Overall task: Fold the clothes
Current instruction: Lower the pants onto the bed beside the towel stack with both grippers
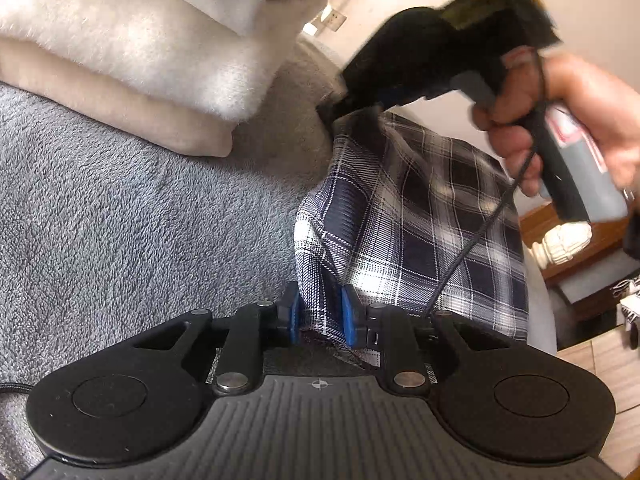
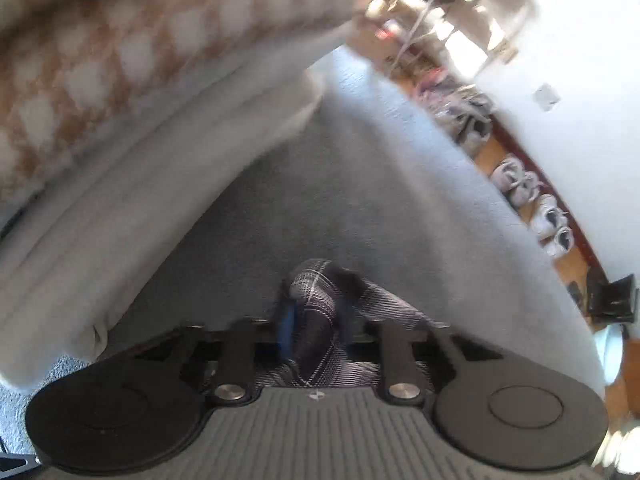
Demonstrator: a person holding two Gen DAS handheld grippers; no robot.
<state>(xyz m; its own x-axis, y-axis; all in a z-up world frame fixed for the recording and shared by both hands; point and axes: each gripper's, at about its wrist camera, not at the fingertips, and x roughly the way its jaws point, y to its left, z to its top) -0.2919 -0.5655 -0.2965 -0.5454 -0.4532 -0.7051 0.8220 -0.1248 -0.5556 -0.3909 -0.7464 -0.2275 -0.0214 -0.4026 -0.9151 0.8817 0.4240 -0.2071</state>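
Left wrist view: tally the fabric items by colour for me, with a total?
Plaid, navy and white: 1, the garment
Grey: 1, the fleece blanket underneath
Cream or white: 3 folded blanket layers showing in the stack; more may sit above, cut off
Total: 5

Bright daylight, fisheye bending at edges; right wrist view motion-blurred, left mostly sharp.

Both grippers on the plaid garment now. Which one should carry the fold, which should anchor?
Right, probably. The right gripper pinches the far, raised end of the navy-and-white plaid cloth, free to swing. The left gripper clamps the near edge low over the grey fleece blanket, so it suits anchoring.
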